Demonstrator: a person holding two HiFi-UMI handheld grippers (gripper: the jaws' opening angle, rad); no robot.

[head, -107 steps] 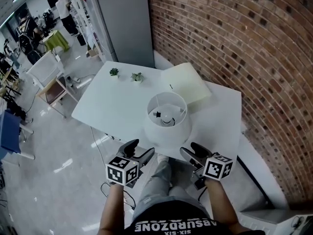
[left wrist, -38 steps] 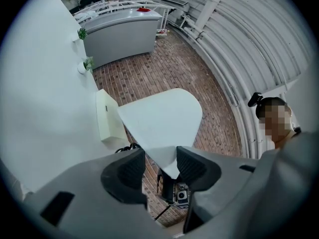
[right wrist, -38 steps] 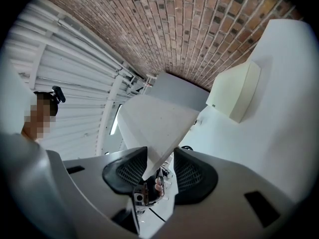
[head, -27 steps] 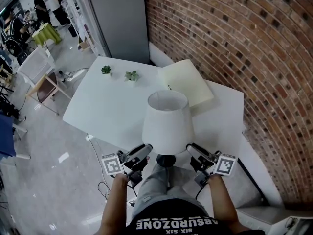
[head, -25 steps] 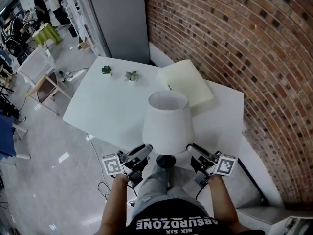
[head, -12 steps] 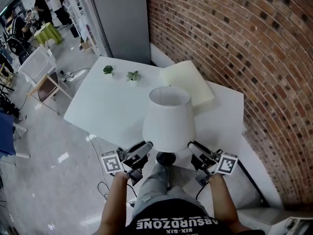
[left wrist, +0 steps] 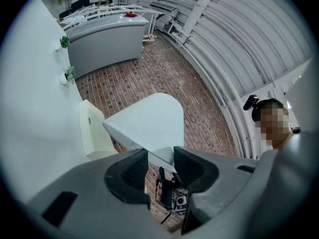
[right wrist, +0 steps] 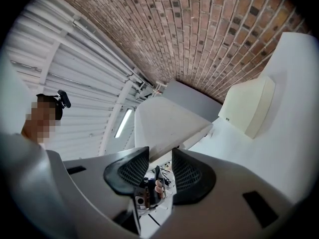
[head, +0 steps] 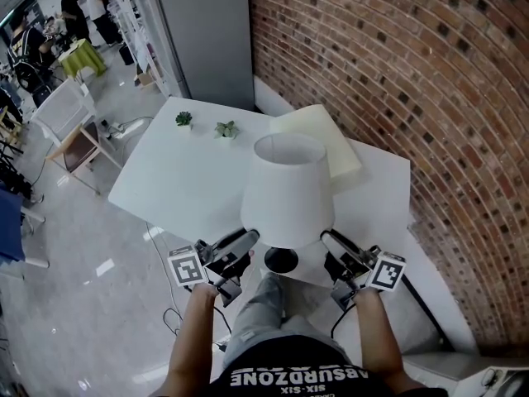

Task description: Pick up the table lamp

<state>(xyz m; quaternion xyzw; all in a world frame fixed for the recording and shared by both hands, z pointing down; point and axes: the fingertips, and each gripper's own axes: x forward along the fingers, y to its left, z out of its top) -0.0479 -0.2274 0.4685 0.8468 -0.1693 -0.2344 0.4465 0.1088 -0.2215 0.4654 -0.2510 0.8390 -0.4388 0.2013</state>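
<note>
Two claws are on the table lamp (head: pixel 287 195), one on each side, and both are mine. My left claw (head: pixel 238 242) is clamped on the bottom rim of the white lampshade (left wrist: pixel 147 126): in the left gripper view a thin wedge of that rim sits pinched between the two dark pads. My right claw (head: pixel 333 240) is clamped the same way on the opposite side of the rim, and the right gripper view shows the shade's edge caught between its ribbed pads. Neither claw is fully together; the shade's wall holds each one a little apart.

From the head view the lamp stands upright between my hands, its open top facing up and its dark round base (head: pixel 281 260) hanging below the shade, over the near edge of the white counter (head: pixel 182 180). I cannot tell from above whether the base touches that edge.

Beyond the lamp a cream rectangular pad (head: pixel 340 151) lies flat on the counter near the brick wall (head: pixel 397 73). Two small potted plants (head: pixel 183 119) sit side by side near the far left corner, well apart from the lamp.
</note>
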